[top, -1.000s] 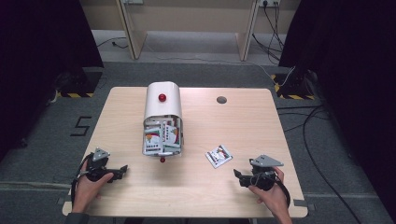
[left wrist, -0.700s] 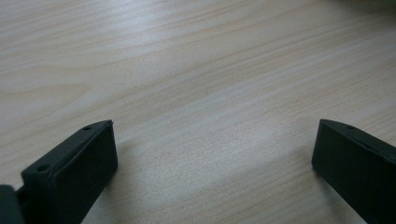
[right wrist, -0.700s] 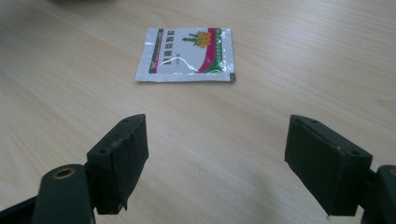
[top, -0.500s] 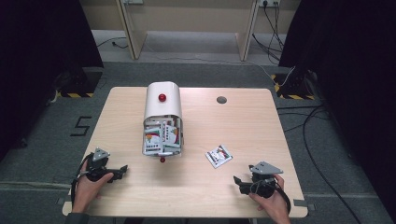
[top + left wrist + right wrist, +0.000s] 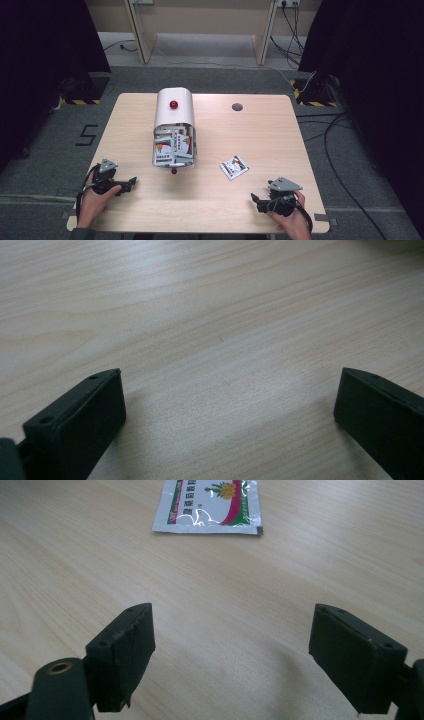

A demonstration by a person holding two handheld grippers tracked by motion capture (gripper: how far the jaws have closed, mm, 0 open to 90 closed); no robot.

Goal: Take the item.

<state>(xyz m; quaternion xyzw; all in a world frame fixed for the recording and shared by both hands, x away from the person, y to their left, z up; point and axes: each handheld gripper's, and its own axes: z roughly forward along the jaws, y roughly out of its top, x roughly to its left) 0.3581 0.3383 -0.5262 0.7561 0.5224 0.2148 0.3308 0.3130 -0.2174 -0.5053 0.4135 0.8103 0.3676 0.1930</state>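
table: light wood top, grain running across, looks the same up close in both gripper views
white box: sits left of centre, rounded lid over the far half, near half open
red knob: on top of that lid
second red knob: right at the box's near edge, touching the table
packets in the box: a messy stack, white with red and green print
grey cap: small round one set into the table, far side, well apart from the box
floor: grey carpet
floor mark: black "5" left of the table
hazard tape: black and yellow strips
cables: trailing on the right
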